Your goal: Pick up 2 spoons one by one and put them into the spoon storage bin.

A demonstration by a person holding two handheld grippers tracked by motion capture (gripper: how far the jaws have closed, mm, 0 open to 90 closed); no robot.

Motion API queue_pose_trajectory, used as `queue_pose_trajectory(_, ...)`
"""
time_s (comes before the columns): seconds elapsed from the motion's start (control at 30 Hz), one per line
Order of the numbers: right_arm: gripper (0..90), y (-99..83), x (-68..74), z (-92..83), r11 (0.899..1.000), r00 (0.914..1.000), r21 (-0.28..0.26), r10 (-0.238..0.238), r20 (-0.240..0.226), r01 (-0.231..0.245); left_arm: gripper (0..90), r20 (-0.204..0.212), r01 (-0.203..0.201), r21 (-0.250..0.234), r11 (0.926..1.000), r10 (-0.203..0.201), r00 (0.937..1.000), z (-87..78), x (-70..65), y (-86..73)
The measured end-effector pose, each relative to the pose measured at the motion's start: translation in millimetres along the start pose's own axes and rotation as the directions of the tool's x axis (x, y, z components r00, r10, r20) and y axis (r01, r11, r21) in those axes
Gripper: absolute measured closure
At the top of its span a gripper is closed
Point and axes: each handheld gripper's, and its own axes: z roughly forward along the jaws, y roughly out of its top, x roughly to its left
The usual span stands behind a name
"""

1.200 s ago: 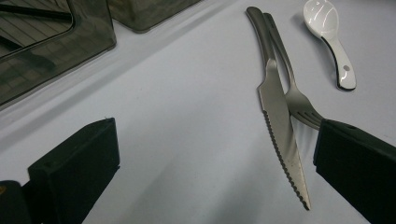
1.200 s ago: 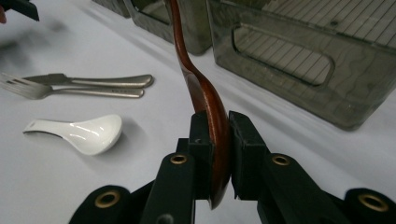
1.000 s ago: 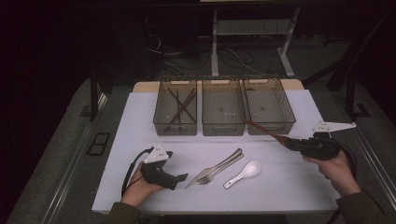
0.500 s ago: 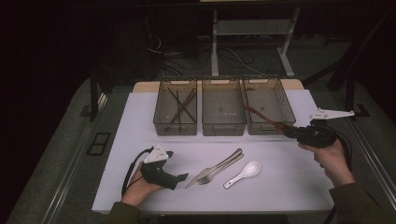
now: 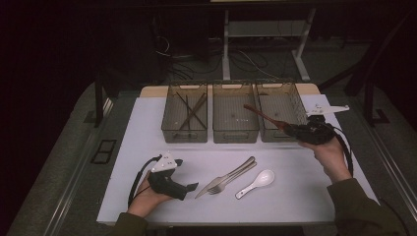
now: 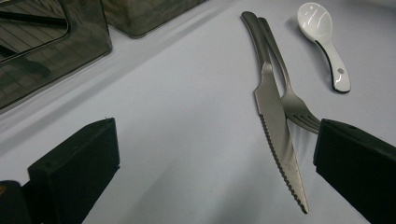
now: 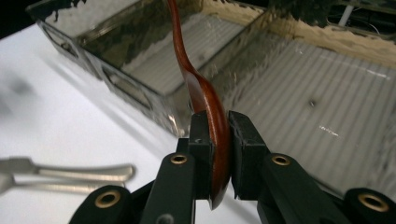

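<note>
In the high view, a wooden spoon is pinched at its bowl end by the right gripper, held by the right hand beside the front corner of the right bin; the handle is raised over the gap between that bin and the middle bin, clear of both. The left bin is seen with dark sticks lying in it. Nearer the person, the left gripper is rested on the white table with its jaws spread, and a knife, a fork and a white ceramic spoon are laid just beside it (the knife and fork touching, the ceramic spoon slightly apart). In the left gripper view, the two black jaws are seen standing wide with bare table between them; the knife is laid across the fork, and the ceramic spoon is placed beyond them. In the right gripper view, the red-brown bowl of the wooden spoon is clamped edge-on between the pads, its handle stretched out over the bin wall.
</note>
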Motion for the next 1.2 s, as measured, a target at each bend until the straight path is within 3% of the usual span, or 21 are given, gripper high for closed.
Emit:
queue_pose_trajectory(0.3, 79.9, 32.2, 10.3, 24.8, 1.0, 0.9997, -0.01, 0.0, 0.023, 0.001, 0.0, 0.005, 0.001, -0.011, 0.9999, -0.001, 1.0, -0.1, -0.6, 0.6)
queue_pose_trajectory(0.57, 80.0, 54.0, 16.4, 50.5, 1.0, 0.999, 0.014, 0.004, 0.046, -0.005, 0.0, 0.009, 0.005, -0.016, 0.9999, -0.005, 0.9999, 0.4, -1.2, 1.2)
queue_pose_trajectory(0.93, 80.0, 75.3, 24.9, 88.0, 0.997, 0.9967, 0.068, 0.016, 0.08, -0.021, 0.0, 0.014, 0.006, -0.019, 0.9998, -0.006, 0.9999, 0.2, -1.1, 1.6)
queue_pose_trajectory(1.2, 79.9, 77.1, 33.3, 111.3, 0.993, 0.9946, 0.113, 0.025, 0.101, -0.036, 0.0, 0.018, 0.0, -0.021, 0.9998, 0.001, 0.9998, -0.3, -0.9, 2.0)
